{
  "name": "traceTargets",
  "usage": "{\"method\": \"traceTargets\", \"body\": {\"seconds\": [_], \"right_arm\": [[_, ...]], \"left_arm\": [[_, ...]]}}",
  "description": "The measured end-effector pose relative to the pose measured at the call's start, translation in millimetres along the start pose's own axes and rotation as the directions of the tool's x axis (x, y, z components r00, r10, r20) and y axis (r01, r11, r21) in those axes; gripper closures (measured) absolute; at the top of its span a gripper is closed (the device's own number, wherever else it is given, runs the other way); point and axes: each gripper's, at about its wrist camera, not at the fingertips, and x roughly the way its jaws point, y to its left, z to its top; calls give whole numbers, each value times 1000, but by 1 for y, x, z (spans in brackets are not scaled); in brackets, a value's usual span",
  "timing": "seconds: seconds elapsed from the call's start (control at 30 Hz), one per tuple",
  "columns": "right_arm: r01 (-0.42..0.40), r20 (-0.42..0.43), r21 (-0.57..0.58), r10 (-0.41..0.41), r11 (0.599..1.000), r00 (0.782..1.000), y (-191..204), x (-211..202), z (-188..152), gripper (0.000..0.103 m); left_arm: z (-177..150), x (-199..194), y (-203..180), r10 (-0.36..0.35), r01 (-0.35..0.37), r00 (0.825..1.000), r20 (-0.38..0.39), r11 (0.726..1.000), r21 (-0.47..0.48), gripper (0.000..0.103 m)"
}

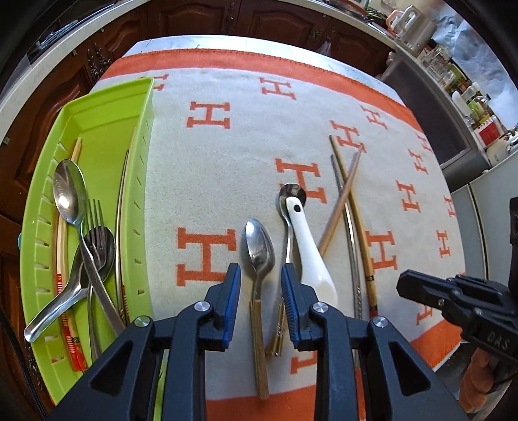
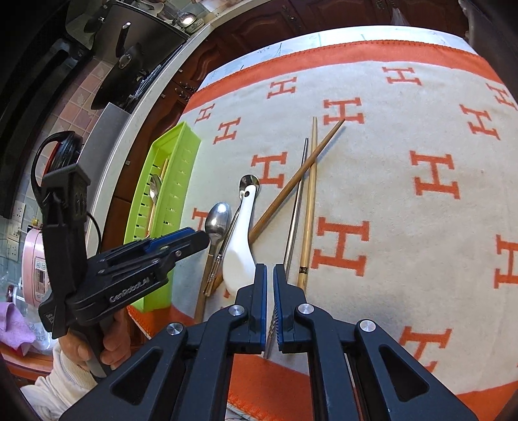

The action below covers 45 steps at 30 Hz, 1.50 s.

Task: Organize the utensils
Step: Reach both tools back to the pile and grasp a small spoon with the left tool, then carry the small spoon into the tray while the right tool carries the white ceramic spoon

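A green utensil tray (image 1: 106, 107) lies at the left of the table and holds spoons (image 1: 68, 191), a fork (image 1: 97, 226) and chopsticks. On the cloth lie a wood-handled steel spoon (image 1: 259, 246), a white ceramic spoon (image 1: 310, 256) over a small steel spoon (image 1: 291, 191), and crossed chopsticks (image 1: 346, 194). My left gripper (image 1: 260, 275) is open, its jaws either side of the wood-handled spoon's neck, just above it. My right gripper (image 2: 270, 278) is nearly shut and empty, above the near ends of the metal chopstick (image 2: 293, 233) and the white spoon (image 2: 241, 249).
The table is covered by a cream cloth (image 1: 226, 145) with orange H marks and an orange border. Dark wooden cabinets (image 1: 194, 19) stand behind. A counter with jars and appliances (image 1: 453, 74) runs along the right. The green tray also shows in the right wrist view (image 2: 176, 152).
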Motion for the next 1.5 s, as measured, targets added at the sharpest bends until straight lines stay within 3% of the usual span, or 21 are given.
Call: {"method": "traceTargets", "body": {"seconds": [0.23,0.43,0.57,0.63,0.73,1.23,1.5], "right_arm": [[-15,-8,-23,15,1000,1000,6,14,3,98],[-23,-18,-36,23,999,1000,13,25,5,98],[-21,-26,-54,20,998,999,18,32,7,97],[-27,-34,-67,24,997,999,21,37,7,82],[-16,-22,-97,13,995,1000,27,42,7,72],[-30,-55,-198,20,980,998,41,79,11,72],[-15,-23,-245,10,969,1000,59,82,9,89]], "left_arm": [[5,20,0,5,-5,1000,-21,1000,-6,79],[7,22,-5,12,-12,1000,7,1000,18,81],[7,24,-6,-24,24,1000,12,1000,3,98],[8,26,-7,-34,34,999,17,999,-6,99],[6,23,-7,-27,27,999,28,1000,-6,101],[5,-60,20,-73,77,986,150,997,-24,102],[-6,-101,40,-61,70,979,196,997,-43,102]]}}
